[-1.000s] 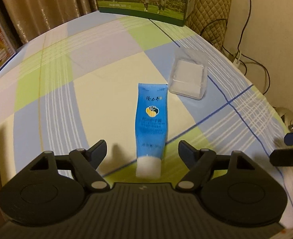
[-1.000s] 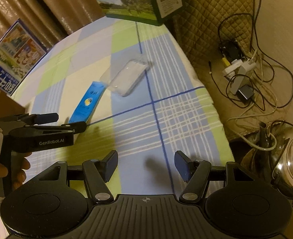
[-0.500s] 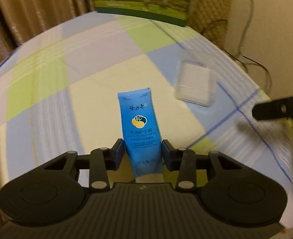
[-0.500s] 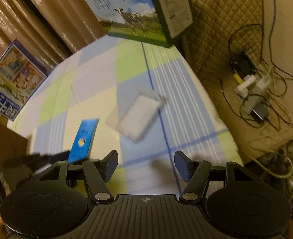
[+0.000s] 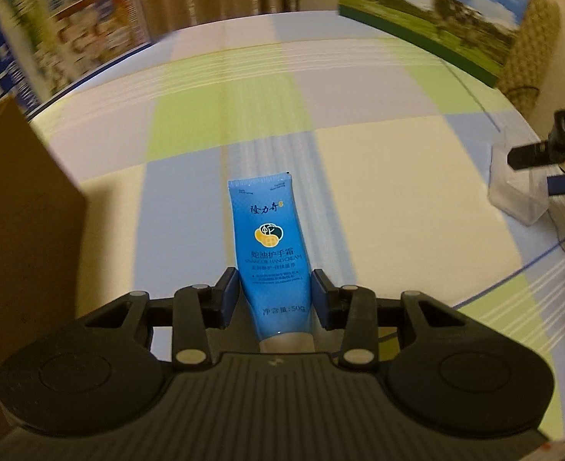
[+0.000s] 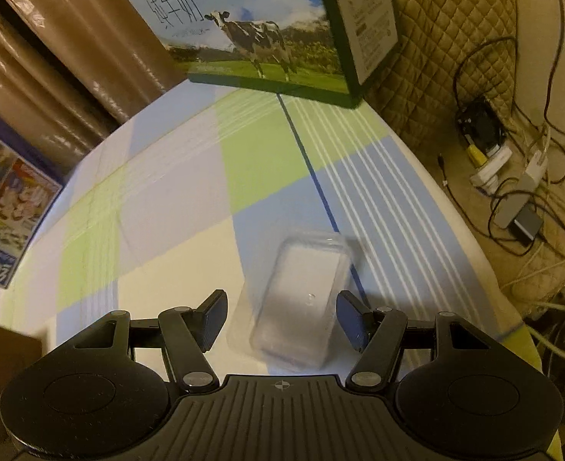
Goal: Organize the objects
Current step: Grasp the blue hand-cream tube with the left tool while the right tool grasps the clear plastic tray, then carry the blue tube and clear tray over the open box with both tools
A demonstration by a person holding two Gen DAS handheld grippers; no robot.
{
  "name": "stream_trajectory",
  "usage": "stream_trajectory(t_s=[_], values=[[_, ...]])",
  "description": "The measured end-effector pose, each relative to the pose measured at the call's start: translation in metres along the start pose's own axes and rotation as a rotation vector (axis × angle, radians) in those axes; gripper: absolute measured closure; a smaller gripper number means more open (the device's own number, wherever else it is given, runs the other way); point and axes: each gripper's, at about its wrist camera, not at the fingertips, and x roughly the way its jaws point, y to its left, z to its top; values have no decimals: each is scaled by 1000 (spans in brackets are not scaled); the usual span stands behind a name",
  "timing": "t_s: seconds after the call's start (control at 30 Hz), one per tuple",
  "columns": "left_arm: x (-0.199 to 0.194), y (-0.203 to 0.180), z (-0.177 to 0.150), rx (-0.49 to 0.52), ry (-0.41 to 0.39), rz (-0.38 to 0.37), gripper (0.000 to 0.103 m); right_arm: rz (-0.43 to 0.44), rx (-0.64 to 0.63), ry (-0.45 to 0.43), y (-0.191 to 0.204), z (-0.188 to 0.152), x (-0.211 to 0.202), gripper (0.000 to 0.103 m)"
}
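A blue hand-cream tube [image 5: 267, 238] sticks forward from my left gripper [image 5: 276, 292], which is shut on its lower body just above the white cap. It hangs over the checked tablecloth [image 5: 359, 96]. A clear plastic box [image 6: 305, 292] with a white pad inside lies on the cloth between the fingers of my right gripper [image 6: 282, 317]. That gripper stands open, with a gap on the left side and the right pad close to the box's edge. In the left wrist view the box [image 5: 520, 192] and the right gripper [image 5: 543, 171] show at the far right.
A milk carton box with a cow picture [image 6: 251, 30] stands at the back of the table. Another printed blue box [image 6: 2, 211] stands at the left. A brown cardboard box [image 5: 17, 211] sits by the left gripper. Cables and a power strip [image 6: 512, 176] lie on the floor at right.
My left gripper closed on the blue tube and carried it leftward toward the cardboard box. My right gripper moved forward and left until the clear box lay between its fingers.
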Motion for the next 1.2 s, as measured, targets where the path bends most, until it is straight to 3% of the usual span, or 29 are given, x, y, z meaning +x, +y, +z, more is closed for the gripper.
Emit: stream_trajectory(t_s=[0.13, 0.23, 0.37, 0.73, 1.2], values=[[0, 11, -3, -39, 8, 1, 67, -72, -57, 21, 14, 6, 17, 43], [-1, 14, -6, -52, 7, 0, 67, -117, -197, 25, 31, 0, 23, 43], [-4, 16, -11, -54, 4, -7, 70, -102, -336, 18, 42, -22, 22, 49], [-20, 14, -37, -50, 46, -4, 71, 43, -446, 94, 40, -91, -7, 49], [-79, 21, -131, -120, 111, -27, 71, 140, -632, 193, 59, -195, -55, 49]])
